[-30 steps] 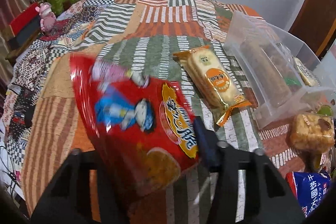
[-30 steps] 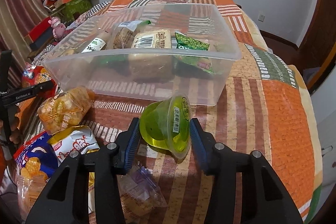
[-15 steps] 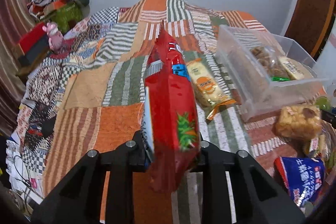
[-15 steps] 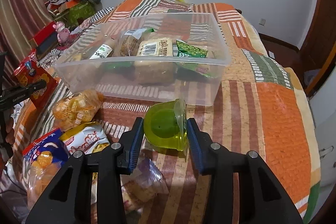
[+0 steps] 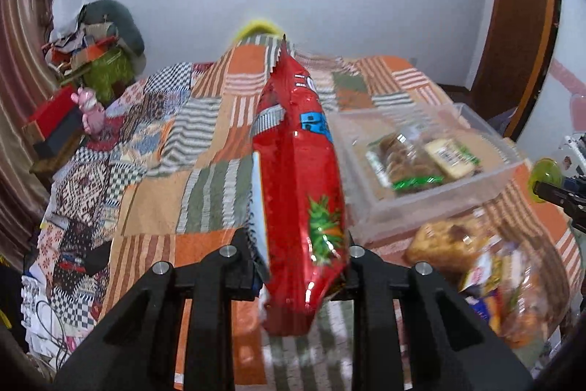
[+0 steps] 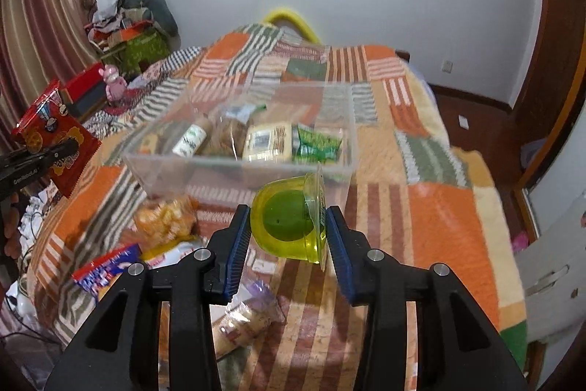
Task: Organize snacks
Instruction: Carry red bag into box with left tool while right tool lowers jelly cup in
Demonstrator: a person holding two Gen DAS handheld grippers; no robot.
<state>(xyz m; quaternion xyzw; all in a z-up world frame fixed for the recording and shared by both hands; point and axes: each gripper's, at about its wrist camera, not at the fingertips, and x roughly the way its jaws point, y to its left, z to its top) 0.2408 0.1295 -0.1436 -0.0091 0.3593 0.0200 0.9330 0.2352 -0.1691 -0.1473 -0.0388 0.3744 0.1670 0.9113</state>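
While your left gripper (image 5: 298,253) pinches the red snack bag (image 5: 298,178) by its lower part, the bag stands nearly upright and edge-on above the patchwork bed (image 5: 205,193), so your left wrist view gives you only its narrow side. Your right wrist view shows what that one hides: the bag's printed front (image 6: 51,138), with a cartoon figure, off at the left edge and clear of the bedding. Your right gripper (image 6: 289,233) has its blue-padded jaws pressed onto a green jelly cup (image 6: 289,222), tipped on its side with the lid facing right, held just in front of the clear plastic bin (image 6: 241,171). From the left wrist view that same cup is only a small green disc (image 5: 545,176) at the far right edge. The bin sits on the bed and already holds several packets; the right view picks out a green packet (image 6: 318,145) and a pale wrapped block (image 6: 269,141) inside. Loose snacks lie on the bed in front of the bin: an orange puffed-snack bag (image 6: 164,218) and a blue packet (image 6: 106,272), blurred in the left view.
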